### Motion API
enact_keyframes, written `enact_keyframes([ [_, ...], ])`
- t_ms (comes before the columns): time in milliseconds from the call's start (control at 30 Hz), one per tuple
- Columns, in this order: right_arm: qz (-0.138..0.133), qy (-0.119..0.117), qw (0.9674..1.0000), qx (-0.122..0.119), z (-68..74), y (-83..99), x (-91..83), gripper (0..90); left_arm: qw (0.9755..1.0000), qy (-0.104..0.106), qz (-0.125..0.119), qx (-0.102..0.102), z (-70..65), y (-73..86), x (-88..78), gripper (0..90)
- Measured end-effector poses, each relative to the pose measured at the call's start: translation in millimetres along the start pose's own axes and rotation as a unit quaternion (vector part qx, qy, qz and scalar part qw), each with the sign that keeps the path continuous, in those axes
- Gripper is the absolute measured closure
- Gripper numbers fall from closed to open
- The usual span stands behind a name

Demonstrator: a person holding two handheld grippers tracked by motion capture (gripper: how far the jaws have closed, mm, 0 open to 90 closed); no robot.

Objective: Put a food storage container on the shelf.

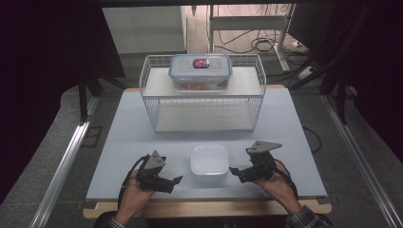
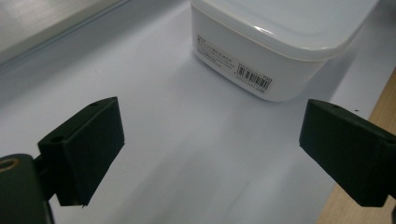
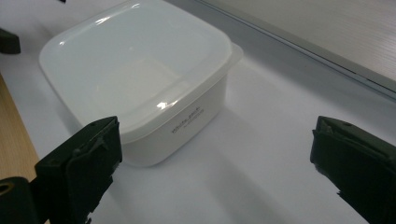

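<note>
A white square lidded container (image 1: 209, 164) sits on the pale board near its front edge, between my two grippers. The left gripper (image 1: 177, 180) rests at the container's left, open, with bare board between its jaws; its view has the container (image 2: 275, 46) ahead with a barcode label on its side. At the container's right the right gripper (image 1: 234, 171) stands open and apart from it; in its view the container (image 3: 140, 79) lies ahead and left with nothing between the jaws. A clear box with a blue-rimmed lid (image 1: 200, 71) stands on the top shelf of a white wire rack (image 1: 204, 97).
The pale board (image 1: 123, 142) lies on a wooden table whose edge (image 1: 204, 209) runs along the front. The wire rack takes up the board's back middle, its lower shelf bare. A metal rail (image 1: 62, 166) runs along the left; cables lie on the floor behind.
</note>
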State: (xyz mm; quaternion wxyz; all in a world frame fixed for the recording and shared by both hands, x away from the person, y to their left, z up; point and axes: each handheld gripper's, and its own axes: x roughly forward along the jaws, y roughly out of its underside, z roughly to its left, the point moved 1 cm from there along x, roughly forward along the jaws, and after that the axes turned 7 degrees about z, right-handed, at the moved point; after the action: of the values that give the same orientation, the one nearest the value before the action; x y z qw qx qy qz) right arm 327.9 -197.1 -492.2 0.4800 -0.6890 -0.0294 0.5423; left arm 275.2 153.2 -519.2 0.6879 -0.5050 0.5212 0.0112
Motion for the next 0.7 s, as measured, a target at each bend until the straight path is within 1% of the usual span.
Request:
enact_keyframes([
  [33,0.000,0.000,1.0000,0.000,0.0,0.0,0.0,2.2,1.0000,0.000,0.000,0.000,0.0,0.0,0.0,7.5],
  [100,-0.006,-0.012,0.9998,0.012,1.0,-3.1,0.0,2.3,1.0000,0.001,0.002,-0.003,-2.0,-3.3,0.8,7.4],
  [133,-0.006,-0.012,0.9998,0.012,1.0,-3.1,0.0,2.3,1.0000,0.001,0.002,-0.003,-2.0,-3.3,0.8,7.2],
  [167,0.000,-0.005,1.0000,0.000,4.7,-5.8,0.2,3.1,0.9999,0.008,-0.005,-0.006,-2.5,-5.6,0.5,7.2],
  [200,0.007,0.002,1.0000,-0.005,6.8,-7.1,0.6,4.1,0.9999,0.008,-0.005,-0.006,-2.5,-5.6,0.5,7.1],
  [233,0.007,0.002,1.0000,-0.005,6.8,-7.1,0.6,4.1,0.9998,0.015,-0.008,-0.009,-2.6,-6.8,0.5,7.1],
  [300,0.018,0.009,0.9997,-0.011,9.0,-9.5,1.5,6.0,0.9995,0.024,-0.014,-0.016,-2.7,-9.4,1.4,7.3],
  [333,0.022,0.010,0.9996,-0.012,9.7,-12.2,1.9,8.9,0.9995,0.028,-0.013,-0.011,-3.1,-12.7,3.0,7.8],
  [367,0.022,0.010,0.9996,-0.012,9.7,-12.2,1.9,8.9,0.9995,0.028,-0.013,-0.011,-3.1,-12.7,3.0,8.3],
  [433,0.021,0.012,0.9996,-0.013,9.6,-15.8,1.2,12.7,0.9996,0.026,-0.011,-0.006,-3.9,-16.3,5.0,9.3],
  [467,0.019,0.012,0.9997,-0.013,9.7,-17.1,0.7,14.7,0.9996,0.027,-0.011,-0.004,-4.4,-19.0,6.7,10.2],
  [500,0.010,0.009,0.9998,-0.013,9.9,-20.8,-0.3,17.7,0.9995,0.030,-0.013,-0.004,-5.5,-23.9,9.2,12.0],
  [533,0.007,0.009,0.9998,-0.014,9.7,-22.0,-0.4,18.3,0.9995,0.030,-0.013,-0.004,-5.5,-23.9,9.2,12.5],
  [600,0.006,0.008,0.9999,-0.012,9.5,-23.9,0.7,18.5,0.9994,0.031,-0.017,-0.002,-6.6,-30.4,12.6,12.9],
  [633,0.006,0.008,0.9999,-0.012,9.5,-23.9,0.7,18.5,0.9994,0.031,-0.017,-0.002,-6.6,-30.4,12.6,12.9],
  [667,0.006,0.007,0.9999,-0.012,9.2,-24.5,1.3,18.6,0.9992,0.035,-0.018,-0.001,-6.0,-33.1,14.6,12.9],
  [700,0.008,0.003,0.9999,-0.011,9.0,-26.0,3.8,18.2,0.9988,0.042,-0.023,-0.006,-4.8,-37.0,18.1,12.3],
])
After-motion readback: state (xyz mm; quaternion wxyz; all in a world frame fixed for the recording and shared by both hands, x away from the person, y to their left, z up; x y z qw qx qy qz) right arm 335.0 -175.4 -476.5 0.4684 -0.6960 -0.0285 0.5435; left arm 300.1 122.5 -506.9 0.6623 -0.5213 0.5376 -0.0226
